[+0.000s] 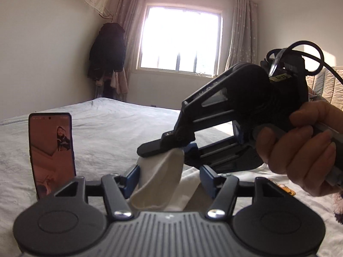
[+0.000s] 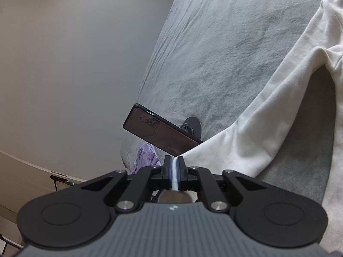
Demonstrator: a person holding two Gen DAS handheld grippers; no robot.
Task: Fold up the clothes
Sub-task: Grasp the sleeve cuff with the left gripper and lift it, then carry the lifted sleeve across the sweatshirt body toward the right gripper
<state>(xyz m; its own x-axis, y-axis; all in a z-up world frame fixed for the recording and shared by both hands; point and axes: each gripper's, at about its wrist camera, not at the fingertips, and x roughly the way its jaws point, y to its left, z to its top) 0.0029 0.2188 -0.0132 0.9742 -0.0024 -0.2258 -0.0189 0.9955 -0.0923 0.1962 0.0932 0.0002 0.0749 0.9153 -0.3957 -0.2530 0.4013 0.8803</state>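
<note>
The right gripper point(image 2: 174, 167) is pinched tight on an edge of the white garment point(image 2: 268, 111), lifting it off the bed point(image 2: 214, 53) beside the phone point(image 2: 160, 130), likely to carry that edge over for a fold. The left gripper point(image 1: 169, 177) stands spread with the cloth between its fingers, not clamped, probably guiding it.

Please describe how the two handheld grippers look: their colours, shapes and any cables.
Both are black frames with a grey ribbed body, round black discs on each side, silver screws and blue finger pads. The left gripper shows this in its own view. The right gripper has a black cable looped at its back, and a bare hand grips its handle; no sleeve is visible.
</note>
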